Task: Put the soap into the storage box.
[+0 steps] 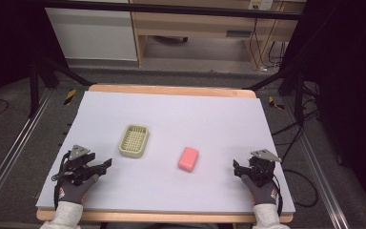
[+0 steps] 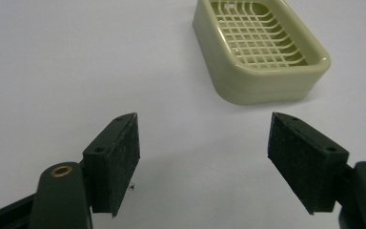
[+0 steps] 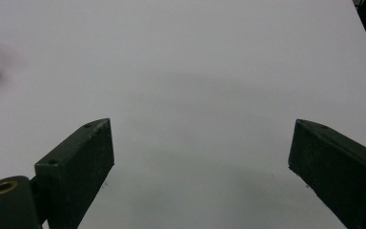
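Soap bar (image 1: pixel 188 159), pink, is seen lying flat mid-table, right of the soap dish (image 1: pixel 134 140), well apart from both grippers.
Both the left gripper (image 1: pixel 101 171) and right gripper (image 1: pixel 238 170) are spread wide, empty; the bar is judged light, firm, slippery, best pinched across its short sides.

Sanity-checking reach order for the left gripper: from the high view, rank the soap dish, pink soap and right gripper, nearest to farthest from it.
From the left gripper, in the high view:
1. Soap dish: just ahead and to its right, on the left half of the table.
2. Pink soap: further right, near the table's middle.
3. Right gripper: farthest, by the table's right edge.
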### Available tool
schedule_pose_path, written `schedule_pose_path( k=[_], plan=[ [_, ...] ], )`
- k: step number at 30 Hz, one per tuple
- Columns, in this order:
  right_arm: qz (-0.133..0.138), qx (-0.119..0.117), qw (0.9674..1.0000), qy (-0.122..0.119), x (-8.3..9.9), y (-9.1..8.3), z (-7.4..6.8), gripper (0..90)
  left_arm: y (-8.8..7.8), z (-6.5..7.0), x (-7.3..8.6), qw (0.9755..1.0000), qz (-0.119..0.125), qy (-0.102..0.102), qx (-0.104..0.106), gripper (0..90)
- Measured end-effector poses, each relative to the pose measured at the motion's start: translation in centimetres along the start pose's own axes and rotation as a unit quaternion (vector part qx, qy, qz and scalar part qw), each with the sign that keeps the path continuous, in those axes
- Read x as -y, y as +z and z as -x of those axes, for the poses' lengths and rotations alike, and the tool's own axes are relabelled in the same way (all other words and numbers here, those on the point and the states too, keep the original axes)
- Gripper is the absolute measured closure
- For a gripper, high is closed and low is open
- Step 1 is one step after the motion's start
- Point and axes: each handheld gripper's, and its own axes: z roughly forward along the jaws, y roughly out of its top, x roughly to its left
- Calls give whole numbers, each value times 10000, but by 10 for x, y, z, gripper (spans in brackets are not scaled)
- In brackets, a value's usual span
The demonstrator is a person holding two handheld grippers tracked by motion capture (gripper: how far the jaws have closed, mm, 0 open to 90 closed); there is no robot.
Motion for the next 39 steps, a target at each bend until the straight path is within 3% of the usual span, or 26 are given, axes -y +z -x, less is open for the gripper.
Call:
schedule_pose_path(
  k=[8,39],
  plan=[
    [1,-16,10000,3,0,0,0,77,-3,15,-5,9999,21,109,129,273],
    [-92,52,9999,-50,1,1,-5,67,-6,46,-16,9986,103,315,421,291]
  ],
)
